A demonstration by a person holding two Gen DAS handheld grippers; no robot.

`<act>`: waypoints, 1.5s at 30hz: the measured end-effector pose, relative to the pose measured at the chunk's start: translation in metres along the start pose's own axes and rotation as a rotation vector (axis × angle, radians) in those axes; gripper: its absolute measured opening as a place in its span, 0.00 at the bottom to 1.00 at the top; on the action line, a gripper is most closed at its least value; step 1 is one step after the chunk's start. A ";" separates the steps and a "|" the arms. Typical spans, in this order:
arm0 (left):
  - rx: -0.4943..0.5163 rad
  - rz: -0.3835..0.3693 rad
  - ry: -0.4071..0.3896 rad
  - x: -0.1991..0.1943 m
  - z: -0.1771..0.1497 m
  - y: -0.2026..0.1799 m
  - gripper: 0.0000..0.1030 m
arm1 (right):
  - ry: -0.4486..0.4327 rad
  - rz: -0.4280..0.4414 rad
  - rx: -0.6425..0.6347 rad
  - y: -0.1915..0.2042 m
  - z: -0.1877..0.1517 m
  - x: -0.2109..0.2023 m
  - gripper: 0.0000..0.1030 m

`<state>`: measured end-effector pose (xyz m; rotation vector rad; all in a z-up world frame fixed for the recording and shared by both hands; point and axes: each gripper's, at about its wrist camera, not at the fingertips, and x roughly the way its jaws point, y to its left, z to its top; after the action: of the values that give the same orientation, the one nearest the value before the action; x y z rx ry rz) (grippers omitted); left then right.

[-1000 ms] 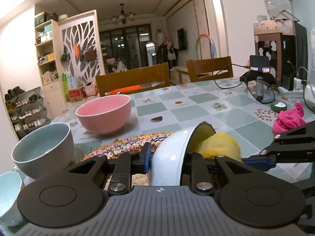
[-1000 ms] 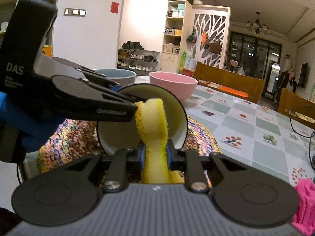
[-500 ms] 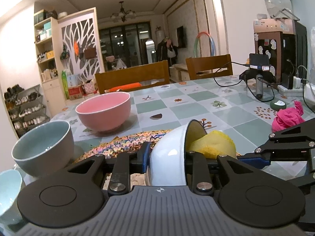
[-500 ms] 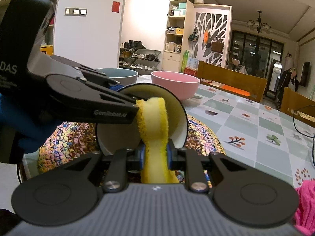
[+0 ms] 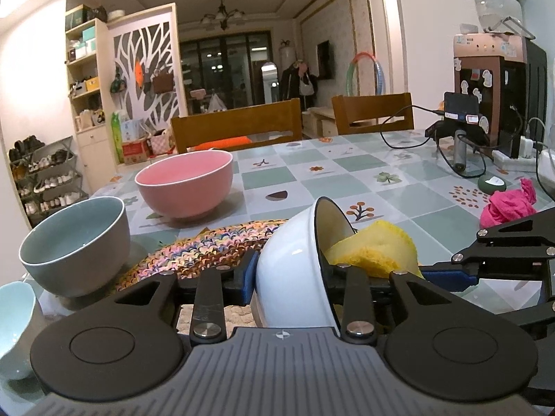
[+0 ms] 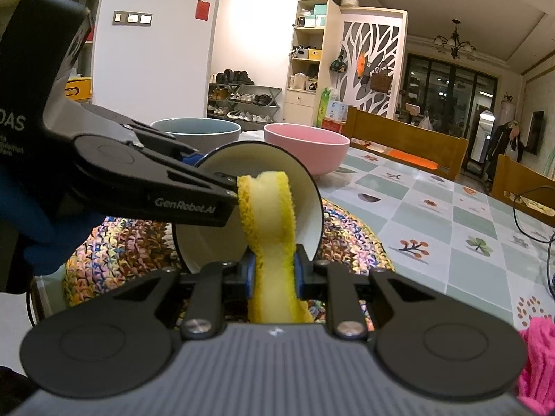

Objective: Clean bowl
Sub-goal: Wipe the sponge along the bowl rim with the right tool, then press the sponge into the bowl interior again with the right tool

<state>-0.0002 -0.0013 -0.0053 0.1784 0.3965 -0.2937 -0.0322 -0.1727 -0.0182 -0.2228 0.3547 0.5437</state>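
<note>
My left gripper (image 5: 288, 277) is shut on the rim of a small white bowl (image 5: 291, 270), held on its side above a colourful woven mat (image 5: 208, 249). The bowl's cream inside (image 6: 215, 242) faces my right gripper. My right gripper (image 6: 274, 270) is shut on a yellow sponge (image 6: 270, 215), whose folded end presses into the bowl's inside. In the left wrist view the sponge (image 5: 378, 249) pokes out of the bowl's mouth, with the right gripper (image 5: 451, 274) coming in from the right. In the right wrist view the left gripper (image 6: 222, 187) reaches in from the left.
A pink bowl (image 5: 184, 183) and a grey-blue bowl (image 5: 73, 242) stand on the tiled table (image 5: 347, 180) beyond the mat. A pale blue bowl (image 5: 14, 326) is at the near left. A pink cloth (image 5: 510, 204), cables and a water dispenser (image 5: 499, 97) are at the right. Wooden chairs (image 5: 239, 128) stand behind.
The bowl has tilted a little more upright in my left gripper, and the sponge has shifted slightly inside it. Both grips are unchanged.
</note>
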 end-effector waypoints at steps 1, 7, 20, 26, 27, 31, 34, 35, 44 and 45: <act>0.002 0.000 0.000 0.000 0.000 0.000 0.32 | 0.000 -0.001 -0.002 0.000 0.000 0.000 0.22; 0.005 -0.002 -0.005 0.000 0.000 0.001 0.31 | -0.005 -0.005 -0.007 0.001 0.001 0.001 0.23; 0.005 -0.012 0.018 0.003 -0.004 0.002 0.32 | -0.034 -0.081 0.026 -0.006 0.002 -0.007 0.21; 0.023 -0.034 0.004 0.001 -0.003 -0.001 0.31 | -0.026 -0.079 -0.007 -0.004 0.008 -0.001 0.21; 0.028 -0.038 0.004 0.001 -0.003 -0.002 0.31 | -0.026 -0.073 -0.018 -0.003 0.009 0.000 0.21; 0.061 -0.028 0.001 0.001 -0.004 -0.006 0.30 | -0.025 -0.056 -0.062 0.003 0.012 0.002 0.21; 0.066 -0.039 0.001 0.001 -0.003 -0.005 0.29 | -0.027 -0.040 -0.087 0.006 0.014 0.001 0.21; 0.068 -0.040 0.001 0.000 -0.003 -0.005 0.29 | -0.028 -0.029 -0.090 0.006 0.014 -0.001 0.21; 0.090 -0.040 0.001 -0.001 -0.005 -0.006 0.27 | -0.043 0.015 -0.113 0.007 0.019 -0.008 0.21; 0.094 -0.038 0.000 -0.001 -0.005 -0.006 0.27 | -0.043 0.016 -0.110 0.007 0.019 -0.007 0.21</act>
<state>-0.0049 -0.0057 -0.0107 0.2628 0.3871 -0.3500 -0.0366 -0.1647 0.0015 -0.3143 0.2858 0.5833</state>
